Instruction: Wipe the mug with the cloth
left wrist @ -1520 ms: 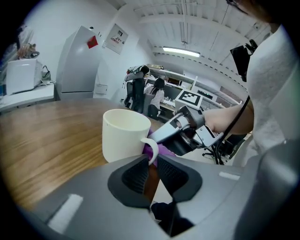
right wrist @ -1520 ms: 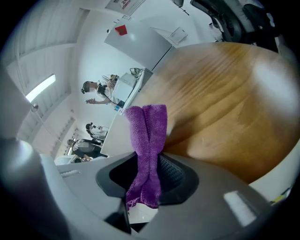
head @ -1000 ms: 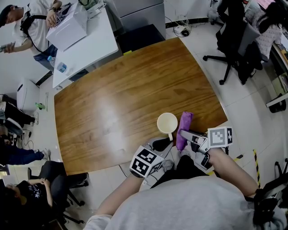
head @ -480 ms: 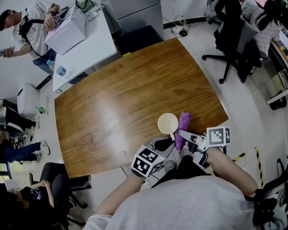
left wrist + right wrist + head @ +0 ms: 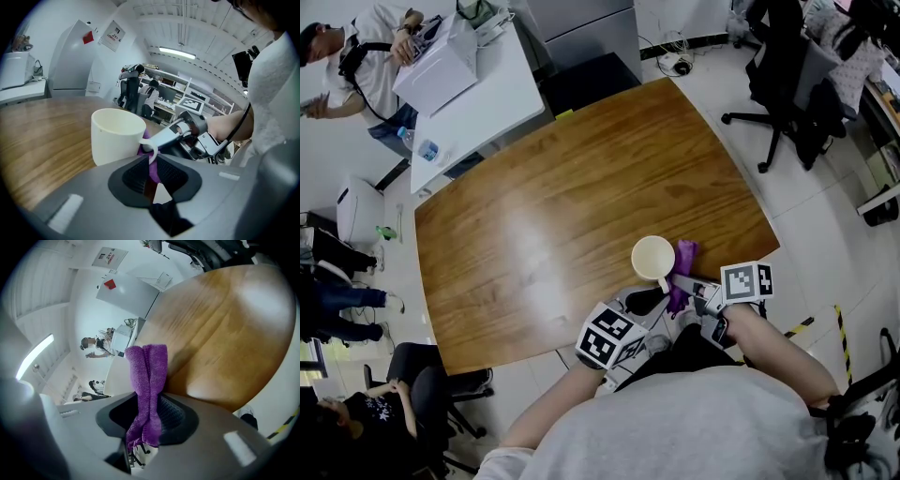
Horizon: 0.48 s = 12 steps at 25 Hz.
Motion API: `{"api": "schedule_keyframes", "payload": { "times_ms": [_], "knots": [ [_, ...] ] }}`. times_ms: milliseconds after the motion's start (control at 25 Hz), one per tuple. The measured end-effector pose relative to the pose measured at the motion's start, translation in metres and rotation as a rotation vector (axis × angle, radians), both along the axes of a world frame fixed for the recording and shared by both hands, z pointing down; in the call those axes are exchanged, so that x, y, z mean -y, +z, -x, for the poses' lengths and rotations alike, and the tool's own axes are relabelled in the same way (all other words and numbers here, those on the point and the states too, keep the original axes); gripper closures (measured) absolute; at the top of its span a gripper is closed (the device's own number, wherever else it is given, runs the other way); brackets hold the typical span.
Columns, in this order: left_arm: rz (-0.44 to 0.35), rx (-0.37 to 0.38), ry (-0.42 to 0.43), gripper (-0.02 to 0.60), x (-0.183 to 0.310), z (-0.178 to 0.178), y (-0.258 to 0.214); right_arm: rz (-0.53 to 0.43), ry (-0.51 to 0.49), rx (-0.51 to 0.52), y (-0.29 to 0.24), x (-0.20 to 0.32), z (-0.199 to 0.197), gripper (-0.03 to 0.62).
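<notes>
Your right gripper [image 5: 146,425] has drawn the purple cloth [image 5: 147,376] closer to the mug [image 5: 652,256] than a second ago, jaws clenched on it; the jaws of your left gripper [image 5: 152,169] grip the mug handle near the table [image 5: 562,187] edge; wall notices [image 5: 111,36] unreadable

mug [image 5: 653,255]: 1 showing, white
cloth [image 5: 683,270]: 1 showing, purple
grippers: 2 showing, left gripper [image 5: 649,300] + right gripper [image 5: 680,284]
marker cubes [image 5: 607,339]: 2 showing, 1 ea. per gripper
tables: 2 standing, wood table [image 5: 562,187] + white table [image 5: 502,94]
office chairs: 2 showing clearly, black chair [image 5: 773,80] top right, 2nd chair [image 5: 455,384] lower left
water bottle [image 5: 427,147]: 1 lying on white table
ppl: wearer [image 5: 694,427] + at least 2 others showing, incl. standing person [image 5: 366,56] + seated person [image 5: 352,412]
</notes>
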<state>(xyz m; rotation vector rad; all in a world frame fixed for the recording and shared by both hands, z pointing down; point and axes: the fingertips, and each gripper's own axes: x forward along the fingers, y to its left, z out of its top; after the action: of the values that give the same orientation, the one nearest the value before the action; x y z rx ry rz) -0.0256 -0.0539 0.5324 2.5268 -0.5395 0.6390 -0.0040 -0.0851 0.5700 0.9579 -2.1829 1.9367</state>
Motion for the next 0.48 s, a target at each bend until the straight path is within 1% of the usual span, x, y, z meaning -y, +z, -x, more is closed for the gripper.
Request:
{"api": "schedule_keyframes", "payload": {
  "times_ms": [120,200,320,400,480],
  "knots": [
    [-0.005,-0.003,0.001,0.531,-0.001,0.001,0.0,-0.014,0.011,-0.005,-0.004,0.0,-0.001,0.468],
    [-0.016,-0.004,-0.007,0.531,-0.001,0.005,0.0,-0.054,0.019,-0.013,-0.014,0.001,-0.004,0.468],
    [-0.013,-0.024,-0.047,0.528,-0.002,0.016,-0.001,-0.162,0.002,-0.076,-0.034,0.001,-0.01,0.47],
    [-0.001,-0.065,-0.091,0.521,-0.001,0.026,-0.005,-0.249,-0.047,-0.135,-0.049,-0.003,-0.013,0.47],
    [0.002,-0.116,-0.139,0.512,-0.002,0.036,-0.016,-0.325,-0.112,-0.163,-0.069,-0.012,-0.015,0.47]
  ]
}}
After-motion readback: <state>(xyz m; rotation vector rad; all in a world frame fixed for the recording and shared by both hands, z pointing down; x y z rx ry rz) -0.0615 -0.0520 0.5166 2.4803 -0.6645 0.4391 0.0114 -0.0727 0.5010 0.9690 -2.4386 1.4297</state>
